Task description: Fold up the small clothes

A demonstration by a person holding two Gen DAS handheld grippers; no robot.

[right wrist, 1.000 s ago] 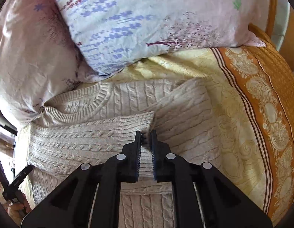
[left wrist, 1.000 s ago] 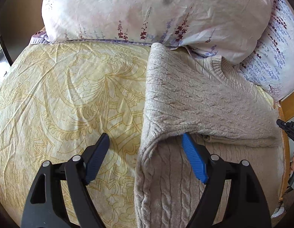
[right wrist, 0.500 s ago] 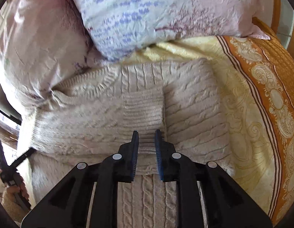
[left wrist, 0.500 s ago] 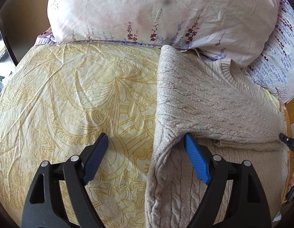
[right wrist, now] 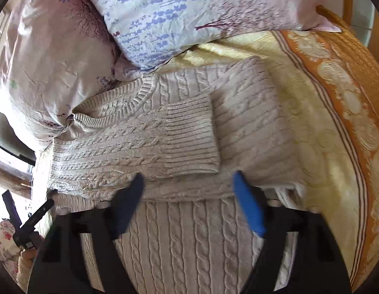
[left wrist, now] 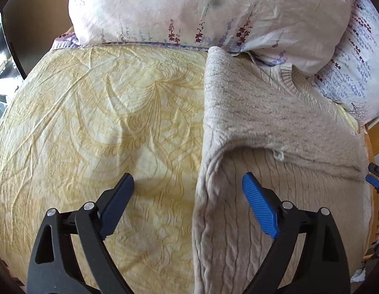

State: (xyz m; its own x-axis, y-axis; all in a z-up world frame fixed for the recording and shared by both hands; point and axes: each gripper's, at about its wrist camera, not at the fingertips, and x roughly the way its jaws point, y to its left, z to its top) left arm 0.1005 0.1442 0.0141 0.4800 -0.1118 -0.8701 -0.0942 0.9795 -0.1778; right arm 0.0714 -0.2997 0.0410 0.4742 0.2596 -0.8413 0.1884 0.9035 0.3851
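A beige cable-knit sweater [left wrist: 270, 112] lies flat on the yellow bedsheet [left wrist: 103, 122], its collar toward the pillows. One sleeve [right wrist: 150, 144] is folded across the chest, its ribbed cuff [right wrist: 191, 134] lying flat. My left gripper [left wrist: 188, 191] is open and empty, straddling the sweater's left folded edge just above the bed. My right gripper [right wrist: 187, 183] is open and empty, hovering over the sweater's middle just below the folded sleeve; its blue fingers [right wrist: 248, 208] are motion-blurred.
Two floral pillows [right wrist: 189, 12] [left wrist: 201, 7] press against the sweater's collar at the head of the bed. An orange patterned border [right wrist: 348, 103] runs along the bed's right side. The other gripper [right wrist: 30, 225] and hand show at the lower left of the right wrist view.
My right gripper has opened and let go of the sleeve cuff, which now lies flat across the sweater. My left gripper stayed open and drifted slightly left and back.
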